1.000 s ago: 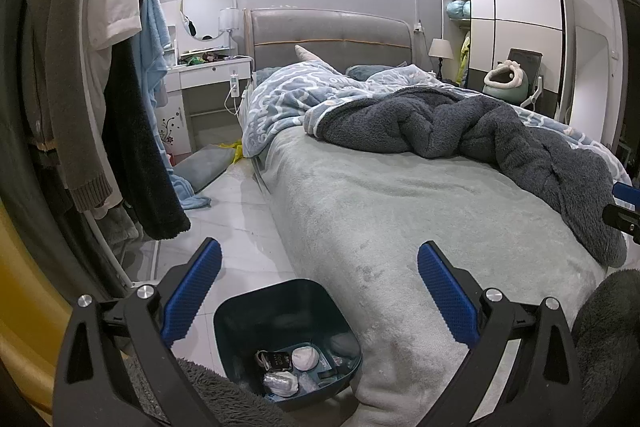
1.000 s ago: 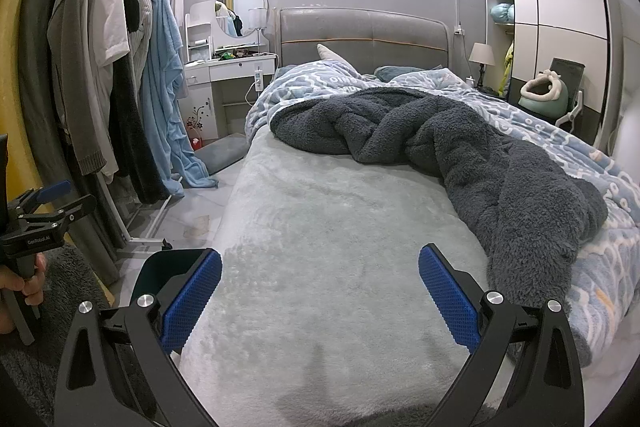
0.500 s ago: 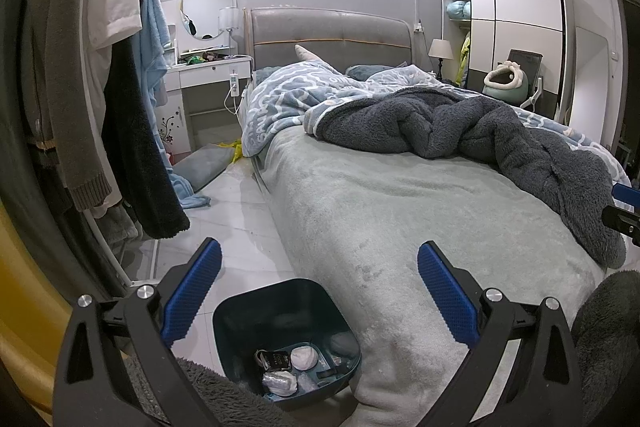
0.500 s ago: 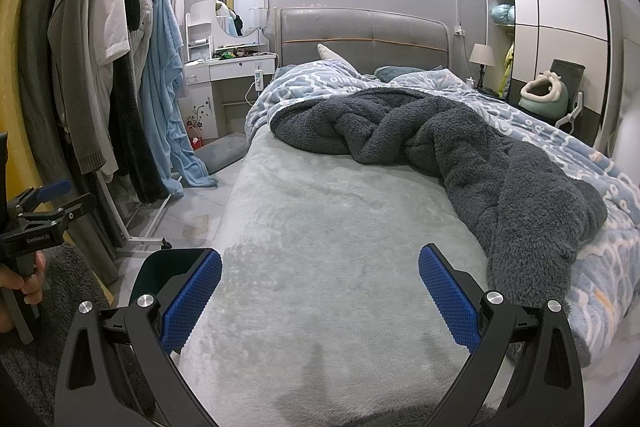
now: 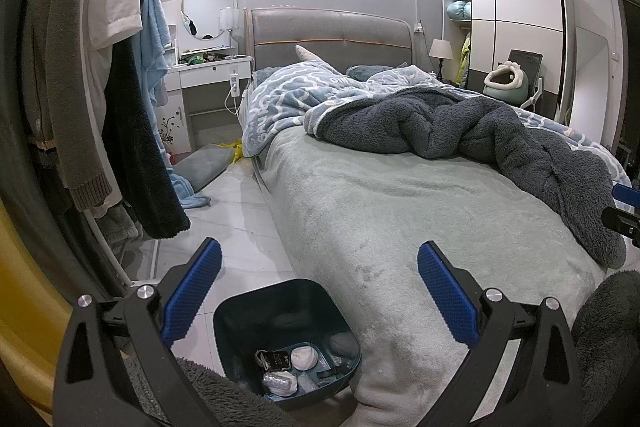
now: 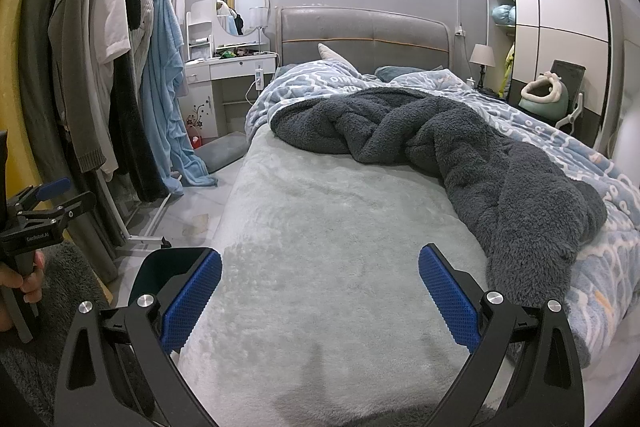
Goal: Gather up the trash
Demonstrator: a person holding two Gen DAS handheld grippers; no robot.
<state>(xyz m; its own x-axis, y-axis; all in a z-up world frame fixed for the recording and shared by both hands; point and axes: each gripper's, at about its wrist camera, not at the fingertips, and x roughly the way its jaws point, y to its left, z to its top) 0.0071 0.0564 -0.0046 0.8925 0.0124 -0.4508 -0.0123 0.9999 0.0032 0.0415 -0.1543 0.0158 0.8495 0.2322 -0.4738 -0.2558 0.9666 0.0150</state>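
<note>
Both grippers wide apart, holding nothing.
The bin (image 5: 286,341) with trash (image 5: 304,358) sits low in the frame, between the left gripper (image 5: 319,291) fingers; the right gripper (image 6: 320,291) hangs over the bed (image 6: 340,235).

Dark fleece blanket (image 6: 460,147) rumpled across the bed (image 6: 320,227).

One bin (image 5: 256,319), one bed (image 5: 400,211), two blankets (image 5: 460,123).

Home bedroom: unmade bed (image 6: 340,227) with grey headboard (image 6: 360,35), vanity with round mirror (image 6: 242,5), wardrobe (image 6: 560,39), clothes rack (image 6: 100,67).
</note>
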